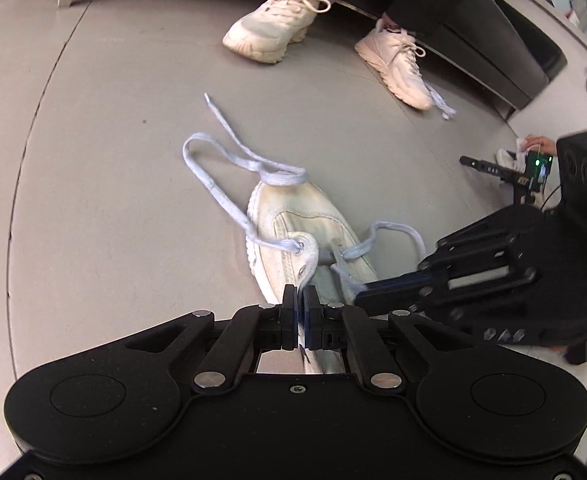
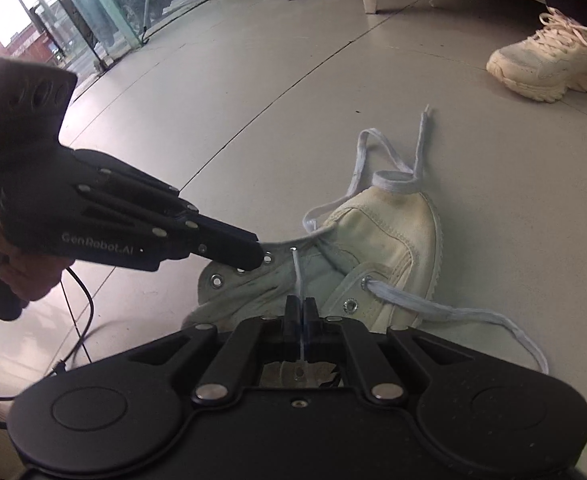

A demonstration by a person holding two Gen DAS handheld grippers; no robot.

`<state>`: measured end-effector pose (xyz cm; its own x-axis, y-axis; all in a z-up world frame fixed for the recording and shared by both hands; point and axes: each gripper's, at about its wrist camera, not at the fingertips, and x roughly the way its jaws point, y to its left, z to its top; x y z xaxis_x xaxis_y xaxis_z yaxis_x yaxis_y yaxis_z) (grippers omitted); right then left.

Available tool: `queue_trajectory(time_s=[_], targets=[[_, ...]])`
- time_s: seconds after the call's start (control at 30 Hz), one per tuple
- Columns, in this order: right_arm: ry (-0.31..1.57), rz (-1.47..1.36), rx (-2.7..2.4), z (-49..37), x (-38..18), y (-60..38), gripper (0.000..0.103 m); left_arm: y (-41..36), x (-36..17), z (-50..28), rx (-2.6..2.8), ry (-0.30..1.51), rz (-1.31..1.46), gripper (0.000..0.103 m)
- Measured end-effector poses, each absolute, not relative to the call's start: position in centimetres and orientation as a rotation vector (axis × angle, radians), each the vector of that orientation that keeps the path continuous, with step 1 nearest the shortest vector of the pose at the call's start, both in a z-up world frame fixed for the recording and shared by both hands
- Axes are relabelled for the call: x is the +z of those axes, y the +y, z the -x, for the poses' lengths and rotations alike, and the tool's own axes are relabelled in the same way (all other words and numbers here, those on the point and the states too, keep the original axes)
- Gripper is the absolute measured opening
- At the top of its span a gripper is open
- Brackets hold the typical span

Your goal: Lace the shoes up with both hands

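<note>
- The left gripper (image 1: pixel 301 294) has its jaws pressed together on the eyelet flap of the cream canvas shoe (image 1: pixel 293 240); the pale edge of the canvas runs up between the blue-edged pads.
- The right gripper (image 2: pixel 302 306) has its jaws pinched on a thin stretch of the pale blue flat shoelace (image 2: pixel 298 276), which rises straight from the pads to a metal eyelet (image 2: pixel 293 249) on the far flap.
- In the right wrist view the left gripper (image 2: pixel 253 254) reaches in from the left with its tip at the flap's eyelet row; white lettering on its black side reads "GenRobot.AI". A hand (image 2: pixel 21 276) holds its handle, and a black cable (image 2: pixel 85 304) trails below it across the floor.
- In the left wrist view the right gripper (image 1: pixel 367 294) comes in from the right, its tip at the shoe's opening. Small pale marks on its body cannot be read.
- The shoe lies on the grey smooth floor (image 1: pixel 113 200) between the two grippers, toe pointing away, tongue area open.
- The lace is threaded through the lowest eyelets only; one long end loops over the toe and runs out on the floor, the other curls on the right side.
- Further off, a person's two chunky cream trainers (image 1: pixel 271 24) stand on the floor, laced.
- At the right edge another person's hand (image 1: pixel 537 145) is near a black device with a green light (image 1: pixel 538 164); its writing is too small to read.
</note>
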<state>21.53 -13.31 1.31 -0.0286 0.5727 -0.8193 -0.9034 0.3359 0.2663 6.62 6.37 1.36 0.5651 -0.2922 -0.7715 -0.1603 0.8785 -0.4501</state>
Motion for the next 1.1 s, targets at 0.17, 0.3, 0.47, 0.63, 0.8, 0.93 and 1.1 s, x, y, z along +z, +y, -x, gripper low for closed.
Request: queue_trajectory(time_s=[0.17,0.3,0.47,0.63,0.8,0.93,1.1], targets=[[1.028,0.48,1.222,-21.1,1.0,-12.4,0.001,7.2,0.4,-7.2,-0.054,0.977,0.598,0.005],[1.018,0.49,1.237,-21.2,1.0,-12.2,0.001,7.6,0.0,-6.5,-0.041,0.969,0.618,0.007],[1.021,0.489,1.244,-21.4,1.1,-12.1,0.001,7.7,0.0,-6.4,-0.034,0.97,0.618,0.007],[1.036,0.497,1.242,-21.7,1.3,-12.1,0.001,7.5,0.1,-6.3,-0.035,0.97,0.603,0.007],[1.041,0.508,1.234,-21.7,1.5,-11.6,0.001,7.3,0.2,-6.3,-0.041,0.965,0.579,0.007],[1.048,0.521,1.23,-21.0,1.6,-11.2,0.001,6.9,0.4,-6.4,-0.049,0.958,0.54,0.007],[1.054,0.508,1.234,-21.0,2.0,-11.0,0.001,6.2,0.8,-6.4,-0.069,0.944,0.47,0.007]])
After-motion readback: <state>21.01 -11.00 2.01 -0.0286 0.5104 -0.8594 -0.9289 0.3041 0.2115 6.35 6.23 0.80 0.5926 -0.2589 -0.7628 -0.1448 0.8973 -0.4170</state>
